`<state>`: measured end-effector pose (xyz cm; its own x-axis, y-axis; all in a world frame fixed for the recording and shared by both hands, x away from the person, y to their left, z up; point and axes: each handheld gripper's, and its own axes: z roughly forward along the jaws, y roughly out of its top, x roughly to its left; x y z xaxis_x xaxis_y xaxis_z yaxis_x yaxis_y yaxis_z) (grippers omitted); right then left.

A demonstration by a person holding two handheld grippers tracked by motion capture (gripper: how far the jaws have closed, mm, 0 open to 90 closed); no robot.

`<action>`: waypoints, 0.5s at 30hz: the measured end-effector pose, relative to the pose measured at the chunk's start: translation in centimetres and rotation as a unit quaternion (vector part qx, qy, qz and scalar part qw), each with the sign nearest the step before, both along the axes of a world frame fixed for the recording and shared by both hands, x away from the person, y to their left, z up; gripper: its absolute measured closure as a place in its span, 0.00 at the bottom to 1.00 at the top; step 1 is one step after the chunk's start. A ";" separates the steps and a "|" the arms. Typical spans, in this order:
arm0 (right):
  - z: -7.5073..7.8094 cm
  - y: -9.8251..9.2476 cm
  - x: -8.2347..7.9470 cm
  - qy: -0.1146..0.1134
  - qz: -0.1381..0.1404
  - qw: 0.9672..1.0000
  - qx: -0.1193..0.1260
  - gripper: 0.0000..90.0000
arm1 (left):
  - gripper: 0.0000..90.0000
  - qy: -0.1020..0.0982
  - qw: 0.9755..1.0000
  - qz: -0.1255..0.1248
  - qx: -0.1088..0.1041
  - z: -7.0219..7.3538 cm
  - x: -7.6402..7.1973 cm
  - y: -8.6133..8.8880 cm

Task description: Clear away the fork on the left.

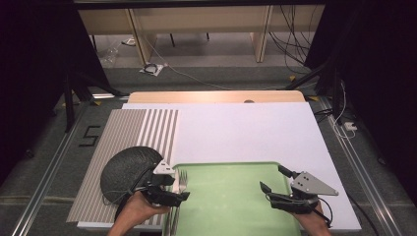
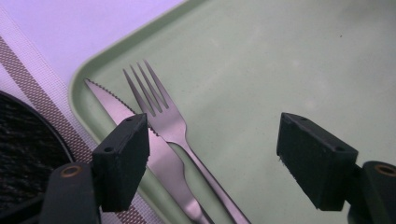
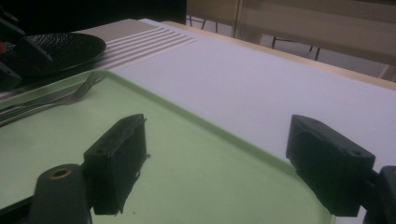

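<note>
Fork (image 2: 161,109) and knife (image 2: 140,135) lie side by side at the green tray's (image 2: 280,60) left edge, just beneath the left gripper (image 2: 212,154), jaws spread, holding nothing. Farther right, the right gripper (image 3: 217,158) hangs open over bare tray.

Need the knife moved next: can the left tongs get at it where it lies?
Probably yes: the left tongs hang open right above the knife, though the fork lies tight alongside it.
</note>
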<state>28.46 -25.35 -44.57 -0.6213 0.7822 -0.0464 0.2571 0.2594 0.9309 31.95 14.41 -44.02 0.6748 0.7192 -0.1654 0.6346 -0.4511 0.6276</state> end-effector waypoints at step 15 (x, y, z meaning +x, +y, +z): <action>0.0 -0.1 0.1 0.001 -0.001 1.000 0.004 0.24 | 0.25 -0.019 0.998 0.045 -0.031 0.6 -0.1 2.1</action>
